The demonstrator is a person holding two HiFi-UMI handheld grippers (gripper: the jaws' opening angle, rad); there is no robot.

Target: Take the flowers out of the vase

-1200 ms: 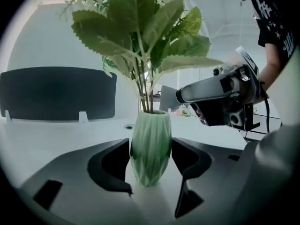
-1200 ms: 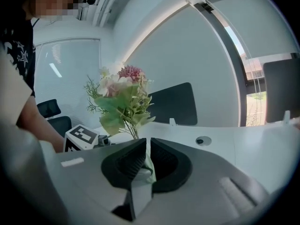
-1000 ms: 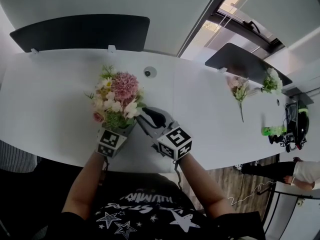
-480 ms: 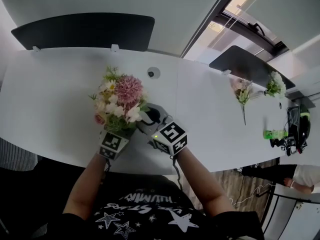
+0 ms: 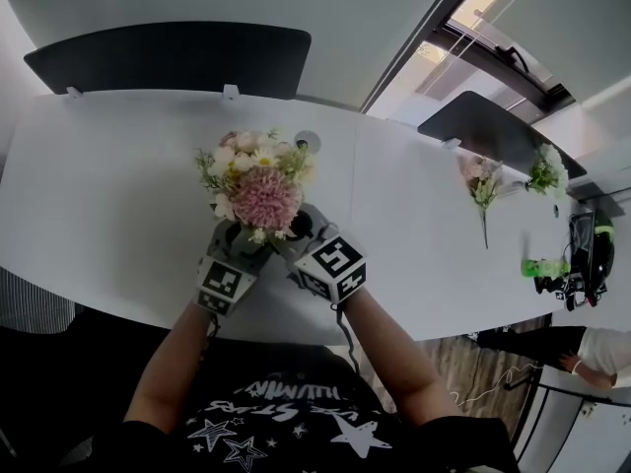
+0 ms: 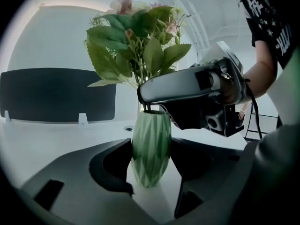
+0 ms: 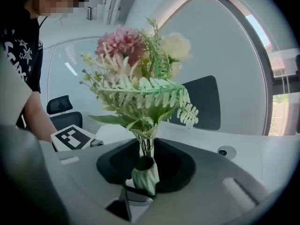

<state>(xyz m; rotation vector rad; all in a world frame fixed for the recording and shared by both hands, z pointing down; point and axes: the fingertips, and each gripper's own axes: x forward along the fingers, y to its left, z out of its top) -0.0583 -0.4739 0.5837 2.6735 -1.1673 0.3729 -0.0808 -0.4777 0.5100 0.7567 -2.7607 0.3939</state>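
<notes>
A bouquet with a big pink bloom stands in a green faceted vase on the white table. My left gripper is shut on the vase body, one jaw pressed to each side. From the right, my right gripper reaches across the vase mouth. Its jaws are closing on the green stems, which they hold just above the vase rim. One right finger shows in the left gripper view, lying over the vase mouth. In the head view the blooms hide most of the vase.
Two more flower bunches lie far right on the table, near a green object. A round cable port sits behind the bouquet. Dark partition panels line the far edge. Another person's arm shows at lower right.
My right gripper slid left to the vase and closed round the stems. The bouquet tipped toward me, so the pink bloom now faces the near side. The left gripper stayed put.
</notes>
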